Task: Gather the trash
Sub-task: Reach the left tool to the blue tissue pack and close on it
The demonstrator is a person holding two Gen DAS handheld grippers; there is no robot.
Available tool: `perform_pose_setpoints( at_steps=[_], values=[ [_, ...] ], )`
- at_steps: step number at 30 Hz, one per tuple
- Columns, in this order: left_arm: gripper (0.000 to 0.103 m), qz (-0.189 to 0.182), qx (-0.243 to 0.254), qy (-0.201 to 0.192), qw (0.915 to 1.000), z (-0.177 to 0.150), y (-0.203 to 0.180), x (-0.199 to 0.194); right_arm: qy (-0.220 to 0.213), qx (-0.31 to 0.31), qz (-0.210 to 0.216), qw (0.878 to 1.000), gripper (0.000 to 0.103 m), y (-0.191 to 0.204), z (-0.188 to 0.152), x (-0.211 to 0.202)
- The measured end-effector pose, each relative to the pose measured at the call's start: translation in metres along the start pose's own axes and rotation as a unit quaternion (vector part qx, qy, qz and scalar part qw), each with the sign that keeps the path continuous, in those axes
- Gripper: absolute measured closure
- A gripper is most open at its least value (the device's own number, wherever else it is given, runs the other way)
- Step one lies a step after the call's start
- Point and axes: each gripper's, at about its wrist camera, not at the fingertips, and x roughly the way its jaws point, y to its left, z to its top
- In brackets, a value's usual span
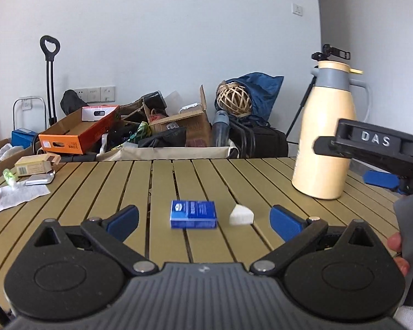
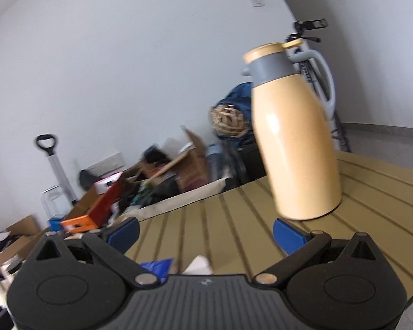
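Blue box point(image 1: 193, 214), long axis crosswise, and white scrap point(image 1: 241, 215) just beside it on slatted surface point(image 1: 96, 187); both ahead between spread, empty fingers of left gripper point(image 1: 203, 218), the nearer; right gripper point(image 2: 205, 233) likewise open, empty.

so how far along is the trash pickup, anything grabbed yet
Nothing looks collected yet. Both the left gripper and right gripper are open and empty. The left one is lined up on the blue box and white scrap, both on the slatted table. Also left: the crumpled paper and small cartons at the far left.
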Motion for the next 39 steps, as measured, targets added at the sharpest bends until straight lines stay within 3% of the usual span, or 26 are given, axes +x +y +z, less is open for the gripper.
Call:
perform_pose_setpoints(
  at_steps=[6,11,17,21,26,32,34,37,39],
  values=[
    [0.0,0.017,-0.031,0.044,0.9984,0.011,0.003,0.057,0.01,0.013,-0.005,1.0,0.0,-0.02,0.007,0.038],
    [0.0,0.034,-0.001,0.072,0.9968,0.015,-0.005,0.105,0.039,0.011,-0.02,0.999,0.0,-0.026,-0.001,0.07],
    [0.0,0.06,0.0,0.114,0.9916,0.014,-0.001,0.154,0.083,0.023,-0.034,0.996,0.0,-0.031,-0.012,0.103],
    [0.0,0.048,-0.001,0.152,0.9871,0.01,0.002,0.183,0.092,0.054,-0.044,0.993,0.0,-0.041,-0.016,0.116],
    [0.0,0.054,-0.01,0.165,0.9847,0.005,0.008,0.199,0.11,0.09,-0.033,0.989,0.0,-0.052,-0.024,0.125],
    [0.001,0.051,-0.018,0.18,0.9821,0.003,0.011,0.21,0.114,0.091,-0.032,0.989,0.0,-0.048,-0.028,0.129],
    [0.007,0.051,-0.023,0.184,0.9814,0.002,0.012,0.212,0.117,0.088,-0.034,0.989,0.0,-0.046,-0.029,0.131],
    [0.027,0.053,-0.027,0.185,0.9809,0.001,0.013,0.212,0.121,0.084,-0.032,0.989,0.0,-0.043,-0.03,0.133],
    [0.029,0.047,-0.03,0.184,0.9814,0.001,0.014,0.21,0.123,0.082,-0.032,0.989,0.0,-0.042,-0.031,0.134]
  ],
)
